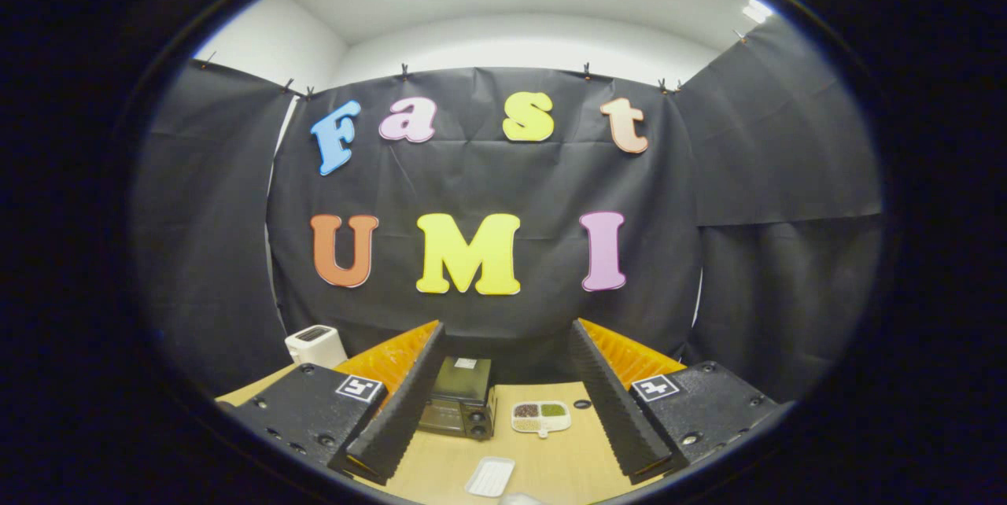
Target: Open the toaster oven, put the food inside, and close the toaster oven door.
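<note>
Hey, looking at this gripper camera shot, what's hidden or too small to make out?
- Toaster oven: its near side sits behind one finger of the open gripper, and it is too small to tell whether the door is fully shut.
- Divided dish: the fillings are too small to identify.
- White tray: too small to tell whether it holds anything.
- White toaster: its base is hidden behind the gripper body.
</note>
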A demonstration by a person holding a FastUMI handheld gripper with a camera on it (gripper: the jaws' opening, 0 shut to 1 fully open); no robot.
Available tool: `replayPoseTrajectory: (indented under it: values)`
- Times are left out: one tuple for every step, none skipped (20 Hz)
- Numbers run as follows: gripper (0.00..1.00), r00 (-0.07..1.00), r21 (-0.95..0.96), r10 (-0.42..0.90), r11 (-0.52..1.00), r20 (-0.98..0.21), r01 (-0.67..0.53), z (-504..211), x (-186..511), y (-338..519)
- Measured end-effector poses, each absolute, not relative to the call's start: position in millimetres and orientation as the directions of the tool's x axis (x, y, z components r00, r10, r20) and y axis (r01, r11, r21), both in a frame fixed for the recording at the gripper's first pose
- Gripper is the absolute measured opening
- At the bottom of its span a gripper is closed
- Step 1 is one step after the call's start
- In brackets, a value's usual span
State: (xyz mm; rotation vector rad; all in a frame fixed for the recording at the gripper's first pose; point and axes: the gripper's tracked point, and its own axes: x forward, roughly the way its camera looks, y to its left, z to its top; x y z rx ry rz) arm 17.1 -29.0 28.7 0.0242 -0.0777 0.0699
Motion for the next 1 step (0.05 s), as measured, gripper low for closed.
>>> replayPoseTrajectory:
  values:
    - [1.0,0.995,0.024,0.067,0.997,0.079,-0.069,29.0,17.1,-29.2]
